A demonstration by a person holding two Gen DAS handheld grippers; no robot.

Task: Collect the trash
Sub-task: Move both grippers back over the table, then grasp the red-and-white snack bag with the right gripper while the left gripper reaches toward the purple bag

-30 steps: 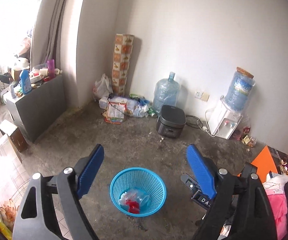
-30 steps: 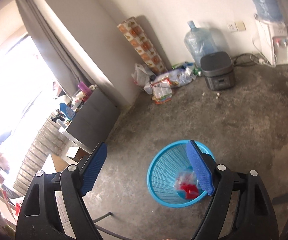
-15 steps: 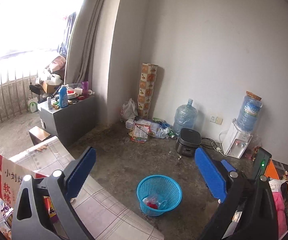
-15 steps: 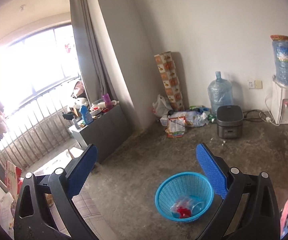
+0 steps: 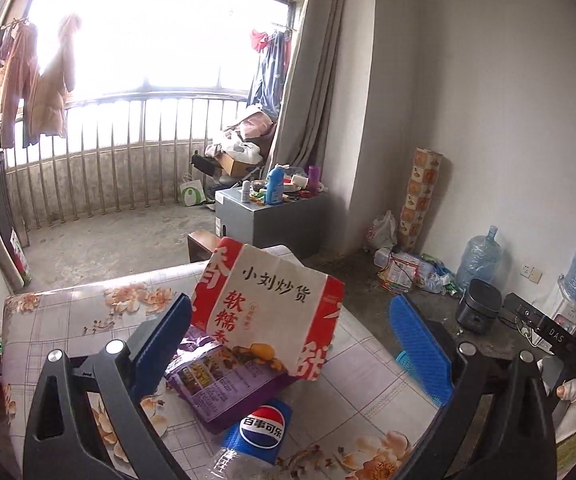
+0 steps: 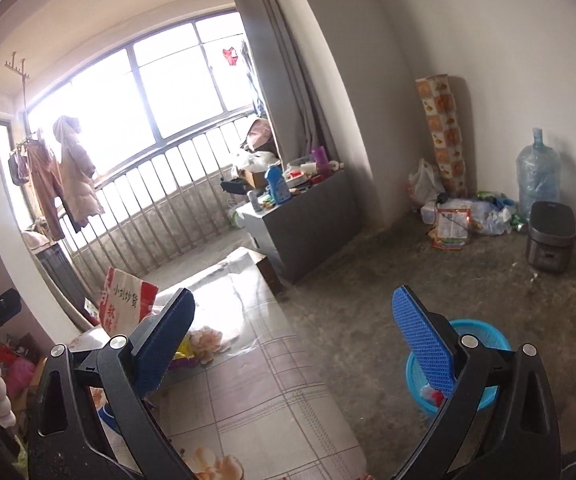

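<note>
Through my left wrist camera I am looking over a table (image 5: 68, 320) covered in a glossy floral, tiled-pattern cloth, with a bare concrete floor, a barred balcony window and white walls beyond. My left gripper (image 5: 289, 342) is standing wide, its jaws having just been opening, with nothing pressed between the blue pads. Three pieces of trash are lying on the cloth: one red-and-white paper snack bag (image 5: 276, 304) is standing between the fingers, one flat purple foil packet (image 5: 224, 380) is lying beneath it against the left finger, and one clear plastic cola bottle with a blue label (image 5: 258, 434) is lying nearest me. A sliver of the blue plastic mesh basket (image 5: 403, 358) is showing behind the right finger.

Through my right wrist camera, my right gripper (image 6: 289, 338) is likewise gaping, having just been opening, and empty. The same table's edge is running beneath it; the basket (image 6: 483, 332) is sitting on the floor behind the right finger, with red and clear wrappers inside. The paper bag (image 6: 126, 304) is standing beyond the left finger.
</note>
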